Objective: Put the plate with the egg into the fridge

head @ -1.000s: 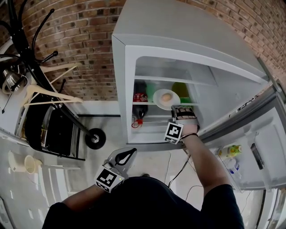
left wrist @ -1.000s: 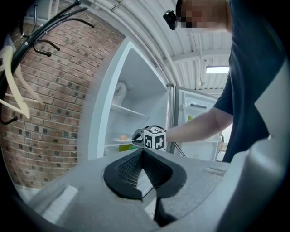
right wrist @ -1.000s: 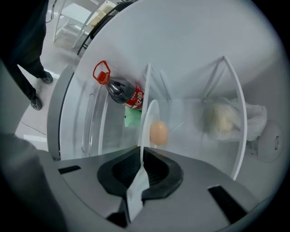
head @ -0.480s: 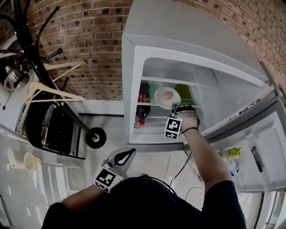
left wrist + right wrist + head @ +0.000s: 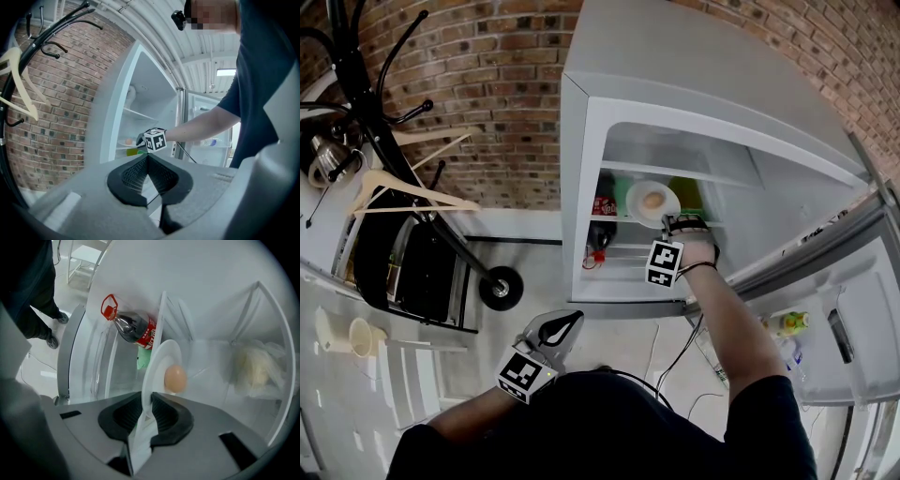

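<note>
Standing against the brick wall, the fridge (image 5: 675,56) had its door (image 5: 853,309) swung wide to the right, which left the whole cavity free for a reach from the front. The left gripper (image 5: 147,159) hung low by the person's body, well apart from the fridge. Its jaws were pressed together on nothing, and it looked parked there because this step called for one hand only. The right gripper (image 5: 151,401) was stretched into the cavity at the level of the middle shelf (image 5: 162,319). Its jaws were opening with the plate's near rim between them, the pads seemingly not pressing on it. A cola bottle (image 5: 133,326) filled the cavity's left side; which level it rested on I could not tell. The plate (image 5: 636,208) appeared to sit on the shelf near its front edge, beside the bottle. The egg (image 5: 652,200) rested near the plate's centre, where a level carry would keep it from rolling.
</note>
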A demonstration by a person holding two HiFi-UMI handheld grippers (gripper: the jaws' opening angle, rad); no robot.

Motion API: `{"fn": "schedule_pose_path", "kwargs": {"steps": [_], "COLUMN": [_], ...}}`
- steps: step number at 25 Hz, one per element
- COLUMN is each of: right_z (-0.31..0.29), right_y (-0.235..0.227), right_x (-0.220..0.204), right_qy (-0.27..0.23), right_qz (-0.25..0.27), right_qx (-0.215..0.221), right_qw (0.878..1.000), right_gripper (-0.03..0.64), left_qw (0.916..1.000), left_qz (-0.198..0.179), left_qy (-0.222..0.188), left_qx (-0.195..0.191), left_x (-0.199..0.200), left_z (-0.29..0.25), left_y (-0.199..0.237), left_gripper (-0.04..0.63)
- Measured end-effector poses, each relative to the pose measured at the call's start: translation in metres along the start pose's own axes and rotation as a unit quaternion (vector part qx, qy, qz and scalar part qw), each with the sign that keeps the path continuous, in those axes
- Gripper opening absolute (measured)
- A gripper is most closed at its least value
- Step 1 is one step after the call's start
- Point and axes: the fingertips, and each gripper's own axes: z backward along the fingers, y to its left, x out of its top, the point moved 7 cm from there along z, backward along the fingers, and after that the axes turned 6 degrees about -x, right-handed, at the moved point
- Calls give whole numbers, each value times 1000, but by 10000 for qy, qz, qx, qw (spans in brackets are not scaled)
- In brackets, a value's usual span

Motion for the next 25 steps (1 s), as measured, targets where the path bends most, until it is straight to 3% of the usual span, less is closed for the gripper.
{"fn": "schedule_pose_path", "kwargs": {"steps": [5,16,21,25], "right_z": [-5,-13,-13,0], "right_y": [6,11,10,6], "right_x": [1,3,2,-2], "right_qy": [104,148,158,76], "right_qz": [-17,-129,-207,-505], "right_qx": [224,256,123,-232], "right_qw": [9997,9995,9996,9984], "right_gripper": [147,198,201,208], "left_qw": [10000,10000,10000,9999], "left_qz": [16,35,33,48], "left_qy": [-10,17,22,9], "left_qx": [-29,-63,-83,-155], "left_x": [-1,-4,-4,-4], "left_z": [0,2,3,2], "left_y": [0,1,2,2], "left_gripper": [5,5,5,5]}}
